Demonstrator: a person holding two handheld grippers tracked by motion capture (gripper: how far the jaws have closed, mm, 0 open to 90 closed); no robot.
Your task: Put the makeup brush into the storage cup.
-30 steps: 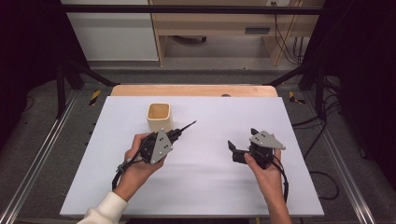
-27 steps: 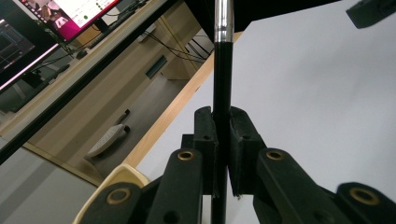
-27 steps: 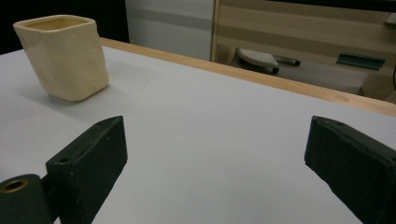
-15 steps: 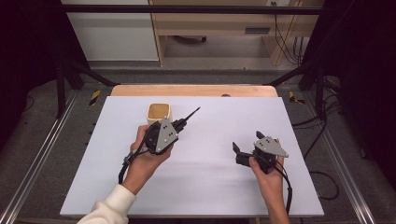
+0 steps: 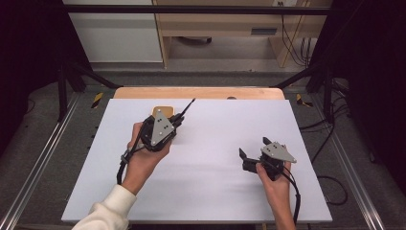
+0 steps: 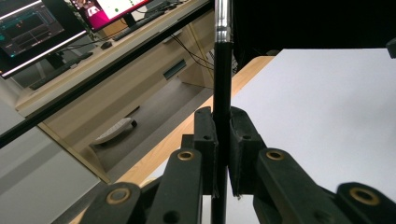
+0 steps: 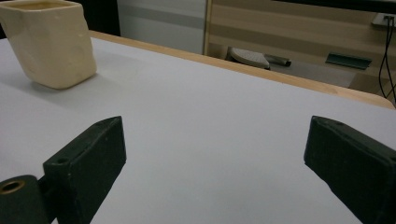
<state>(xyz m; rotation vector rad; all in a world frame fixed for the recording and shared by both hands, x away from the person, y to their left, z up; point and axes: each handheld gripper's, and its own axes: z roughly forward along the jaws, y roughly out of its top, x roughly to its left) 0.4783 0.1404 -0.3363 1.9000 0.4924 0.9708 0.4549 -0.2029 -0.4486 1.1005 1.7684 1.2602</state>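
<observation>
Left gripper view looks straight along two black jaws clamped on a thin black pen, whose shaft runs up between the pads to a silver band near the top edge. From the high view, that left gripper sits over the far left part of the white table, the pen sticking out past the jaws toward the far edge, its tip pointing up and away. A cream square cup stands just behind the gripper, half hidden by it. The left hand wraps the gripper body, a white sleeve at the wrist.

Across the table, well apart, the right gripper stands with its jaws spread wide and nothing between them; its own view shows bare tabletop between the two pads and the cup off to the far left.
</observation>
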